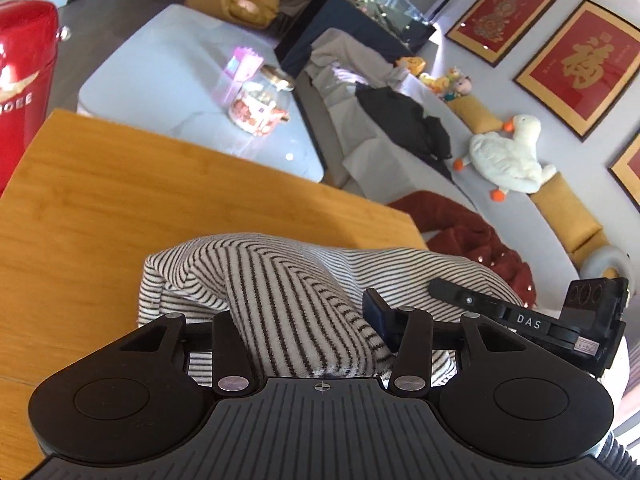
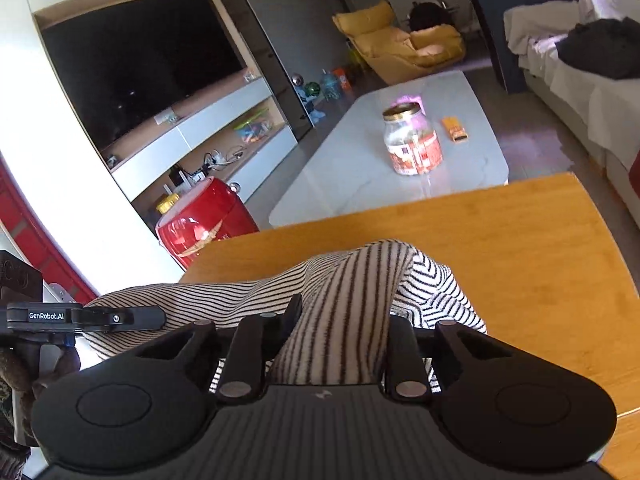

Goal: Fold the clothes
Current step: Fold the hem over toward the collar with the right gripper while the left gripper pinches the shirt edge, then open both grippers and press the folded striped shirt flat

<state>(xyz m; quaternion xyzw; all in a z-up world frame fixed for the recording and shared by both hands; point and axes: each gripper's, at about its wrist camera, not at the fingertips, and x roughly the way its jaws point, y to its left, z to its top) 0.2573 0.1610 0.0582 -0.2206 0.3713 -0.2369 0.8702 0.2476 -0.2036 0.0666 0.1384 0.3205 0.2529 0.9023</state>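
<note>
Both tongs pinch the striped knit garment (image 1: 280,280) and hold a fold of it up over the near edge of the wooden table (image 1: 100,200): the left gripper (image 1: 304,340), the right gripper (image 2: 340,332). Next, I think, carry this edge far and lay it flat. Readable writing: "DAS" and "GenRobot.AI" on the grippers.

A glass jar (image 2: 413,142) stands on the white coffee table (image 2: 472,168).

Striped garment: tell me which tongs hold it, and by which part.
Both hold the striped garment above the wooden table. The left tongs and right tongs each pinch a bunched fold; which part cannot be told.
</note>
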